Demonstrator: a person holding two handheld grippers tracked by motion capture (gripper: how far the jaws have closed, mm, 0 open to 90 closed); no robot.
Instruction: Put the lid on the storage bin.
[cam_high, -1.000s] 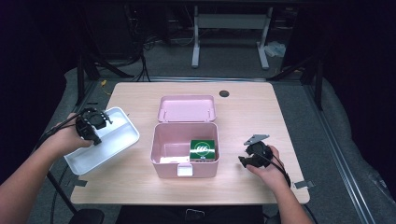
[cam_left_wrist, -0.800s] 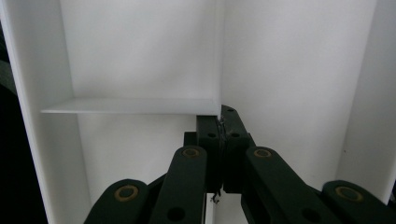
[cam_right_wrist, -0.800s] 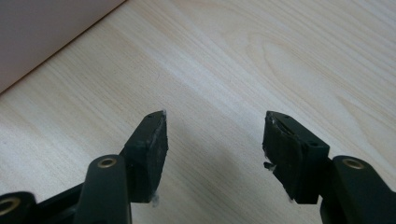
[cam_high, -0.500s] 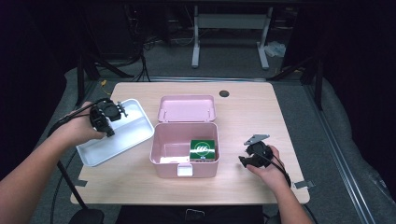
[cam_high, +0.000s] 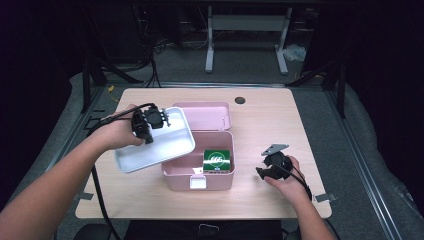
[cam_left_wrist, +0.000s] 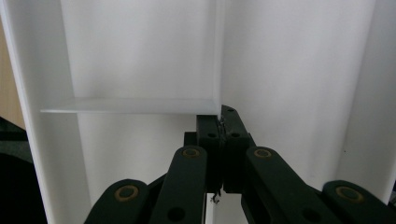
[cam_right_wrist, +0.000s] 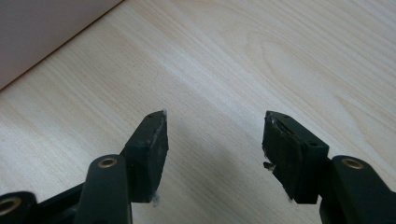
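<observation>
over pink box (cam_high: 200, 172) now: white tray (cam_high: 160, 150), carried rightward by left gripper (cam_high: 149, 121).

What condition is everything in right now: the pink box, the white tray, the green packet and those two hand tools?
Pink box: open, lid laid back flat.
White tray: lifted, tilted, partly over the box.
Green packet: standing inside the box, at its right side.
Left gripper: shut on the tray's inner divider.
Right gripper: fingers apart, nothing between them, above the table.

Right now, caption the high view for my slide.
Left claw carries white tray over open pink box; right claw rests open.
</observation>
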